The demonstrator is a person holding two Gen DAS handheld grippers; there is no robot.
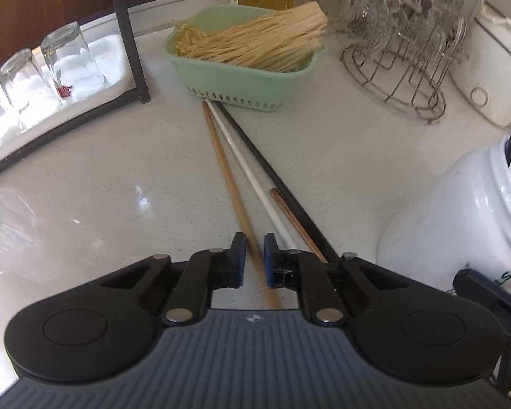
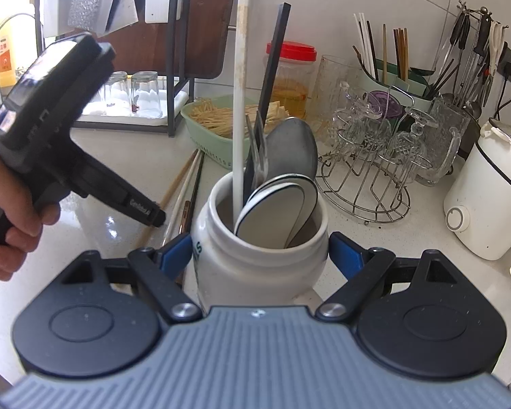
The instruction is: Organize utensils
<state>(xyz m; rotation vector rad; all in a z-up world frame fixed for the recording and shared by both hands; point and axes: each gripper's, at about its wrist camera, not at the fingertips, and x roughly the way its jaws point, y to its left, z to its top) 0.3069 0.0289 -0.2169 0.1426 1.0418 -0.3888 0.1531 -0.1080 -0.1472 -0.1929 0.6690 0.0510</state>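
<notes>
In your left wrist view, your left gripper [image 1: 254, 250] has its jaws clenched nearly together around a tan wooden chopstick [image 1: 229, 180] lying on the white table [image 1: 102, 197], beside a white chopstick [image 1: 245, 167] and a black chopstick [image 1: 272, 170]. In your right wrist view, your right gripper [image 2: 259, 255] grasps the white ceramic jar [image 2: 252, 266], jaws wide, with spoons and chopsticks standing in it.

The near end of the wooden chopstick [image 1: 236, 201] blurs between the left gripper's [image 1: 254, 255] pads, so contact there cannot be judged. The white jar [image 1: 460, 211] is cut off by the right edge. In the right wrist view, the jar's base hides behind the right gripper [image 2: 259, 255], and its lettering is only partly visible.
</notes>
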